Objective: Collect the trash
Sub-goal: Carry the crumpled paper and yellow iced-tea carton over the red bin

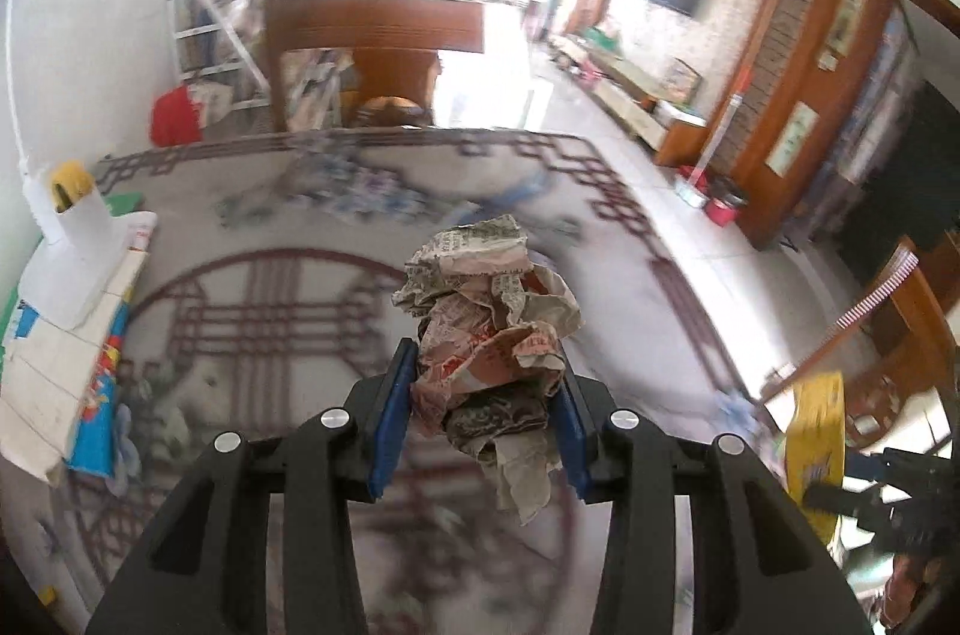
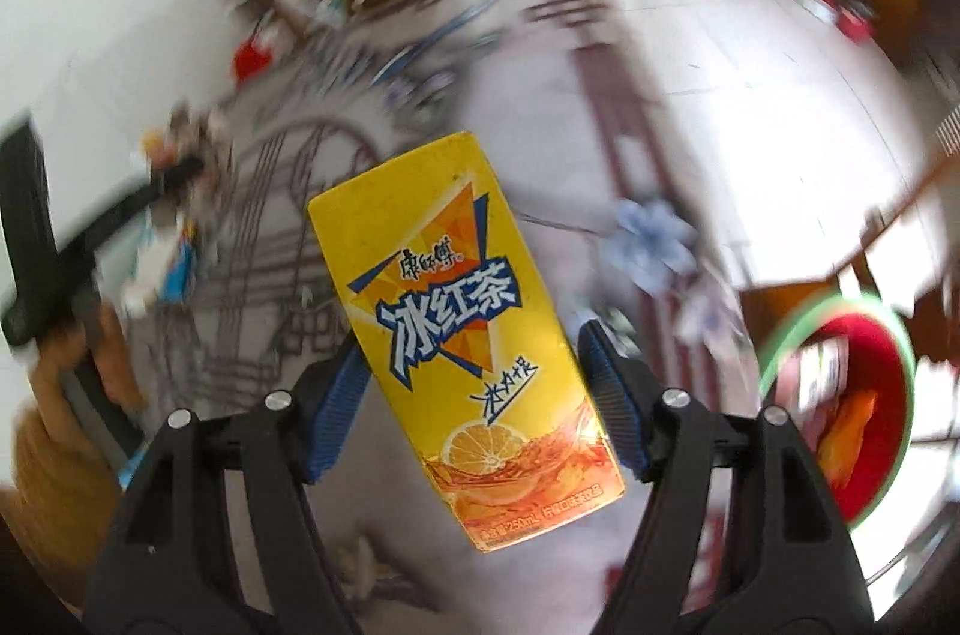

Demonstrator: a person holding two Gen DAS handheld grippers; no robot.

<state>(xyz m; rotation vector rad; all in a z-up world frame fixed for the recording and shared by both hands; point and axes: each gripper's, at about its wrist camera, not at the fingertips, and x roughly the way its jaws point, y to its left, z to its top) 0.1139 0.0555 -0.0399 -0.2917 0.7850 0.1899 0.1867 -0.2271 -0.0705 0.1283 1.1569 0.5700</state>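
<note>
Crumpled newsprint wad (image 1: 489, 335) sits clamped in the left gripper (image 1: 480, 395); right gripper (image 2: 474, 383) pinches a glossy yellow carton (image 2: 462, 335).

Yellow/orange carton (image 2: 474, 329) w/ blue-white lettering; maroon-lattice grey tabletop (image 1: 270, 311).

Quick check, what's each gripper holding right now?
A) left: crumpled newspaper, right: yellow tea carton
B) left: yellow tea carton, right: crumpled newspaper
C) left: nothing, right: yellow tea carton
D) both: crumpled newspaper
A. In the left wrist view the left gripper is closed on the crumpled newspaper, and in the right wrist view the right gripper clamps the yellow tea carton between its blue pads.
</note>
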